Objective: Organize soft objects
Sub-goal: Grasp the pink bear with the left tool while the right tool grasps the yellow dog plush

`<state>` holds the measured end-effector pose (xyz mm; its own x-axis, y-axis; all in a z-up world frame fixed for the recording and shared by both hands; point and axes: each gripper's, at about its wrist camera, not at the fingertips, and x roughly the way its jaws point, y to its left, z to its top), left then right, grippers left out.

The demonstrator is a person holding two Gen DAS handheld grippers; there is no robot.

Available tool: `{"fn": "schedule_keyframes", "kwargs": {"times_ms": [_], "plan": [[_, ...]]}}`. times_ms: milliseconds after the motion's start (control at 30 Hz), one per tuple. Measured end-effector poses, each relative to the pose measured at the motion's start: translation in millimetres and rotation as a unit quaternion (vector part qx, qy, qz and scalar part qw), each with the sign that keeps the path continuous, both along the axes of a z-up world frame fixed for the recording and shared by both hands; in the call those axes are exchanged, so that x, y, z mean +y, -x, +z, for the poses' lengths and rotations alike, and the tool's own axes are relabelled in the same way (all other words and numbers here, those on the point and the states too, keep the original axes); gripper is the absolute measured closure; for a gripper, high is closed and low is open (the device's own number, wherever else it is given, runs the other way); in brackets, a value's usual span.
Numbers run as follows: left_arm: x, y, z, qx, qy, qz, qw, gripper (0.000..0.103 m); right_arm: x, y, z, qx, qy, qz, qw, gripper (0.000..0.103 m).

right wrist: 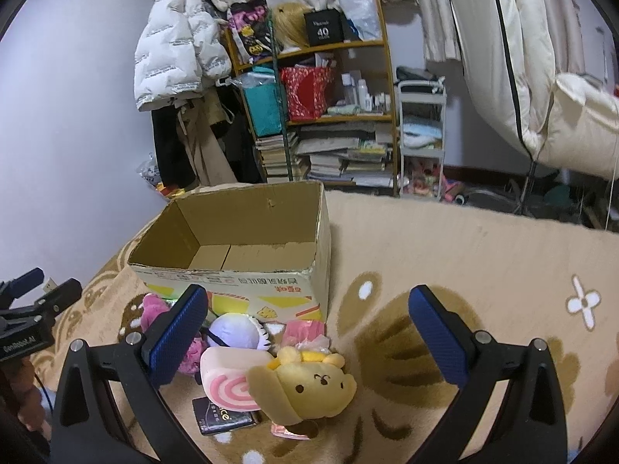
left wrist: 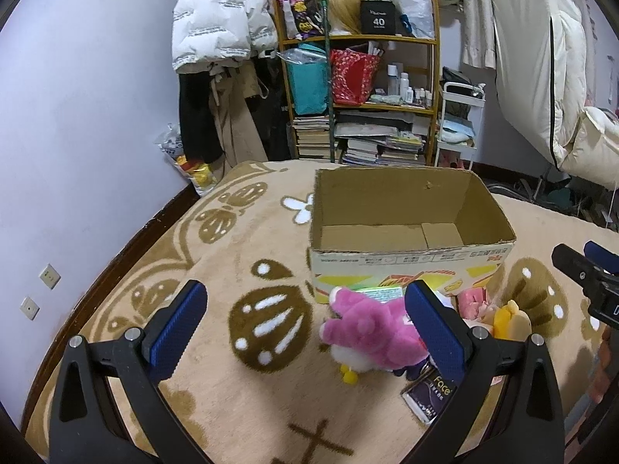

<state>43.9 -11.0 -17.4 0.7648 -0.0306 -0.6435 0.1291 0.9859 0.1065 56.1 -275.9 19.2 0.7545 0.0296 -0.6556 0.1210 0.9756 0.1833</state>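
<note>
Jaws of both grippers spread wide, the left gripper (left wrist: 305,332) partly hiding a pink plush (left wrist: 363,336).

Bookshelf (left wrist: 359,89) w/ books, white jacket (left wrist: 216,15), patterned rug (left wrist: 193,270)

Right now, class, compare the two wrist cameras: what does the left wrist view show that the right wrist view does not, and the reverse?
Left wrist only: the pink plush toy's white-and-yellow underside and the green packet behind it. Right wrist only: the yellow bear plush's face, the pink swirl cushion and the white round plush. Both: the open, empty cardboard box, the patterned beige rug, the wooden shelf and open grippers.
</note>
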Motion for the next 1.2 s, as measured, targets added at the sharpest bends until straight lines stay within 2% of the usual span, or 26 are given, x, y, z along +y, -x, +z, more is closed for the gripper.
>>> {"fn": "schedule_keyframes", "kwargs": {"times_ms": [200, 433, 533, 633, 767, 867, 1000, 1133, 1200], "plan": [[-15.8, -14.9, -10.3, 0.011, -0.008, -0.011, 0.9999, 0.002, -5.2, -11.5, -13.4, 0.031, -0.028, 0.0, 0.999, 0.0], [-22.6, -40.6, -30.5, 0.045, -0.003, -0.009, 0.9989, 0.002, -3.8, -28.6, -31.0, 0.07, -0.038, 0.013, 0.997, 0.0], [-22.7, -50.8, -40.5, 0.065, 0.003, -0.009, 0.9979, 0.002, -3.3, -34.4, -40.7, 0.09, -0.044, 0.02, 0.995, 0.0], [-20.4, -57.6, -49.7, 0.086, 0.03, -0.017, 0.9957, 0.002, -1.2, -38.0, -51.9, 0.109, -0.05, 0.027, 0.992, 0.0], [-20.5, -64.8, -60.2, 0.109, 0.044, -0.022, 0.9928, 0.002, -3.2, -43.3, -69.3, 0.14, -0.071, 0.031, 0.987, 0.0], [-22.5, -70.2, -69.6, 0.122, 0.039, -0.022, 0.9916, 0.002, -5.3, -46.9, -80.3, 0.159, -0.089, 0.035, 0.983, 0.0], [-27.8, -74.0, -80.0, 0.14, 0.033, -0.027, 0.9892, 0.002, -1.3, -50.0, -92.0, 0.182, -0.082, 0.044, 0.979, 0.001], [-34.2, -76.0, -88.0, 0.154, 0.028, -0.037, 0.987, 0.002, -3.4, -52.1, -103.0, 0.207, -0.103, 0.047, 0.972, 0.001], [-37.7, -75.9, -91.1, 0.163, 0.029, -0.044, 0.9853, 0.002, -6.4, -50.1, -108.0, 0.214, -0.123, 0.046, 0.968, 0.005]]}}
